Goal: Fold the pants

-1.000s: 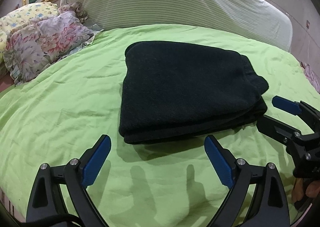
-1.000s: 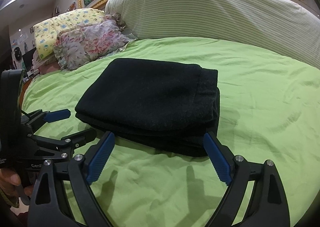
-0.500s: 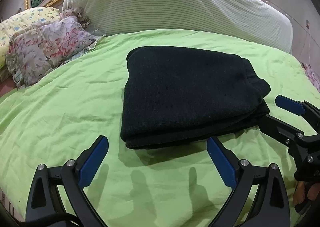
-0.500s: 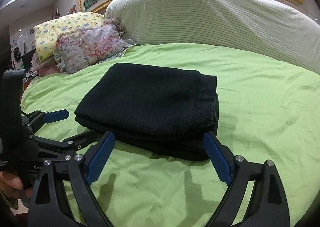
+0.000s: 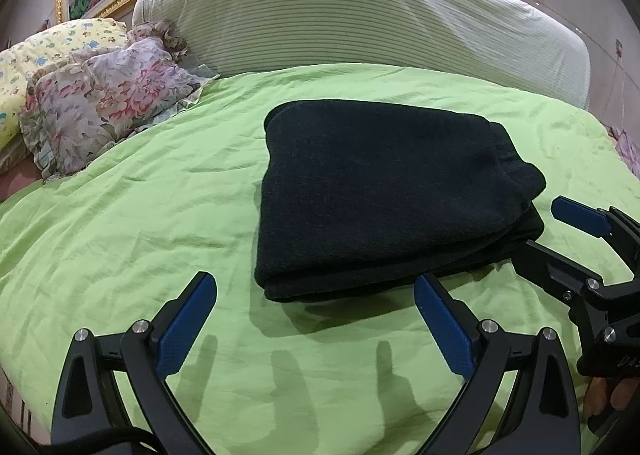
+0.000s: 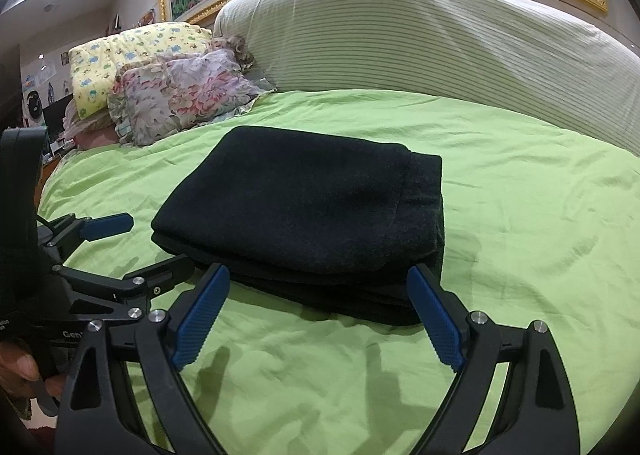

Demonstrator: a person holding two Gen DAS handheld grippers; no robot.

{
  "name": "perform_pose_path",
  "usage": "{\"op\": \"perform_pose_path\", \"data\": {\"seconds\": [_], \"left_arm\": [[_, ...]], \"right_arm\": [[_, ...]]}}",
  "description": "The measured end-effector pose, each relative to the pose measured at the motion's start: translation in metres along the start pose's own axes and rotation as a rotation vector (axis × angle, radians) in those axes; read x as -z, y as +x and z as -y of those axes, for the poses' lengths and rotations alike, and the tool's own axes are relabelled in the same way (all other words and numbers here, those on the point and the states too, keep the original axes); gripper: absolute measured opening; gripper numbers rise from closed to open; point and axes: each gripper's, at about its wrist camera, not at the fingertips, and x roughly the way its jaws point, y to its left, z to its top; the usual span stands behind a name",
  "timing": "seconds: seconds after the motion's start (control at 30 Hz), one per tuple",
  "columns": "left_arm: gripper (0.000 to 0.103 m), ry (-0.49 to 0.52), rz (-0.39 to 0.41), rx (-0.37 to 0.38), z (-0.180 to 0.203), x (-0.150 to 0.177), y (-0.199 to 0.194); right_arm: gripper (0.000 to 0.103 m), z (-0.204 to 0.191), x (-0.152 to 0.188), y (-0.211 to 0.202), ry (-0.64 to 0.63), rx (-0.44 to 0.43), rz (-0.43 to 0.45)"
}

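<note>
The black pants (image 5: 380,195) lie folded in a compact stack on the green bedsheet (image 5: 120,223); they also show in the right wrist view (image 6: 312,215). My left gripper (image 5: 316,319) is open and empty, just short of the stack's near edge. My right gripper (image 6: 318,307) is open and empty, its fingertips at the stack's near edge, touching or nearly so. The right gripper shows at the right of the left wrist view (image 5: 560,239). The left gripper shows at the left of the right wrist view (image 6: 132,247).
A striped headboard cushion (image 5: 360,23) stands behind the bed. Floral pillows (image 5: 104,107) and a yellow pillow (image 6: 132,59) lie at the back left. The bed's near edge runs below both grippers.
Both grippers have drawn back and tilted up a little from the folded pants. Both stay open and the pants have not moved.
</note>
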Motion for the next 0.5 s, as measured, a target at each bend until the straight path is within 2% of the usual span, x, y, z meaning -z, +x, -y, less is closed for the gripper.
{"op": "perform_pose_path", "data": {"seconds": [0.5], "left_arm": [[0.100, -0.010, 0.011, -0.019, -0.0016, -0.0014, -0.0087]], "right_arm": [[0.092, 0.0051, -0.0003, 0.0012, -0.005, -0.010, 0.006]]}}
